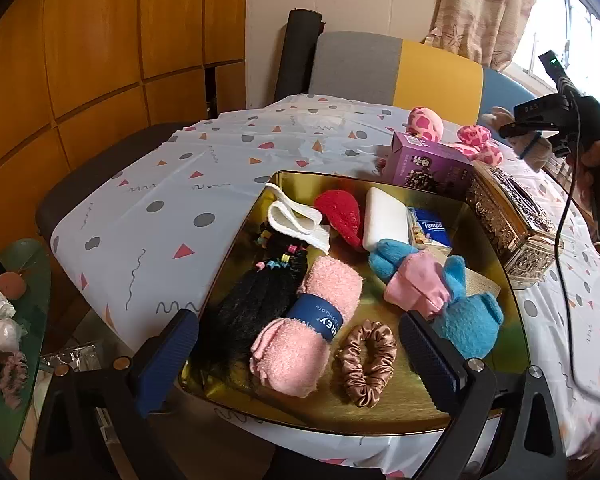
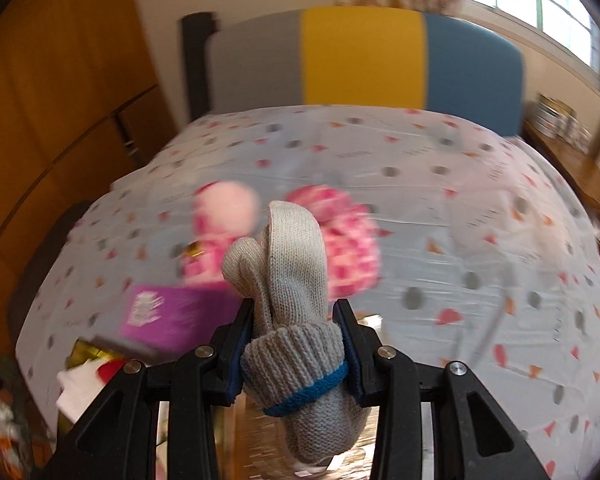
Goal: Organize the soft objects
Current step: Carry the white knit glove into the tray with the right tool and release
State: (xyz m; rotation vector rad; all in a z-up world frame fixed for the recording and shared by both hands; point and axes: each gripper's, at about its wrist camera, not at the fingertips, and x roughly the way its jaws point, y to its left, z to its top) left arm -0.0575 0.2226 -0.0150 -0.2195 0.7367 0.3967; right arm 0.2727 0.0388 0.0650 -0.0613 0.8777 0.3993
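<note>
Grey knitted glove (image 2: 296, 280), cuff banded blue, is pinched at the cuff by the right hand-held gripper (image 2: 296, 340) above the counter (image 2: 460, 208); what lies below it is blurred, apparently pink toys. Left hand-held gripper (image 1: 296, 364) stands spread and empty over the gold tray (image 1: 380, 408), which holds a pink washcloth roll (image 1: 308, 332) and a scrunchie (image 1: 366, 362).

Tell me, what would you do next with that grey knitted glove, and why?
Probably carry the grey knitted glove, clamped in the right hand-held gripper, to the gold tray and release it there, since the other soft items, like the pink washcloth, already lie in it.
</note>
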